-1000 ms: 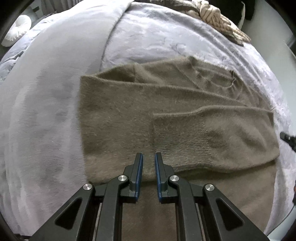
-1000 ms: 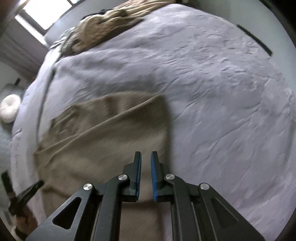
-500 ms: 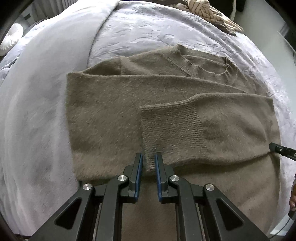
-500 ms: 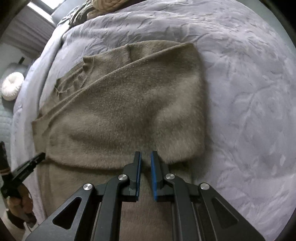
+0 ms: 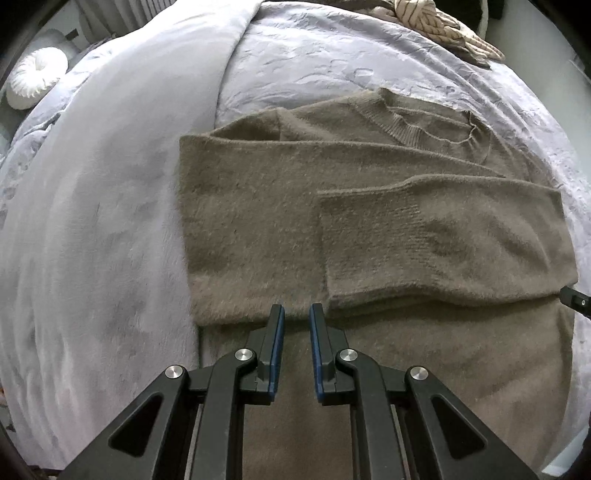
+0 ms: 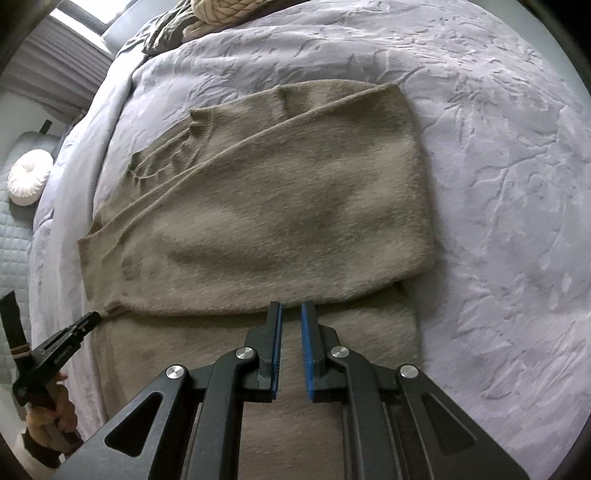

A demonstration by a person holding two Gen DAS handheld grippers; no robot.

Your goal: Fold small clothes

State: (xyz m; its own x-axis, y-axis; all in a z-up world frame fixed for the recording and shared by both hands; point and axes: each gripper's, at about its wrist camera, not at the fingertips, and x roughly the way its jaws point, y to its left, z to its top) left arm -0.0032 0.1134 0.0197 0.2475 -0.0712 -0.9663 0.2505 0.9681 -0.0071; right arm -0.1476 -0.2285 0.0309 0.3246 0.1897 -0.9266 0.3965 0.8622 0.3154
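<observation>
A fuzzy olive-brown sweater [image 5: 258, 221] lies flat on the lavender bedspread [image 5: 110, 221], neck away from me, both sleeves folded across the chest. It also shows in the right wrist view [image 6: 280, 206]. My left gripper [image 5: 296, 314] hovers over the sweater's body just below the folded sleeves, jaws slightly apart with nothing between them. My right gripper [image 6: 290, 310] hovers likewise below the sleeve edge, jaws slightly apart and empty. The left gripper also appears at the left edge of the right wrist view [image 6: 59, 350], held by a hand.
A patterned knit garment [image 5: 443, 26] lies at the far edge of the bed, and shows in the right wrist view [image 6: 207, 18]. A round white cushion [image 5: 33, 77] sits beyond the bed at far left. The bedspread [image 6: 498, 184] extends right of the sweater.
Both grippers have pulled back toward the sweater's hem. The right wrist view has swung onto the sweater. The sweater has not moved.
</observation>
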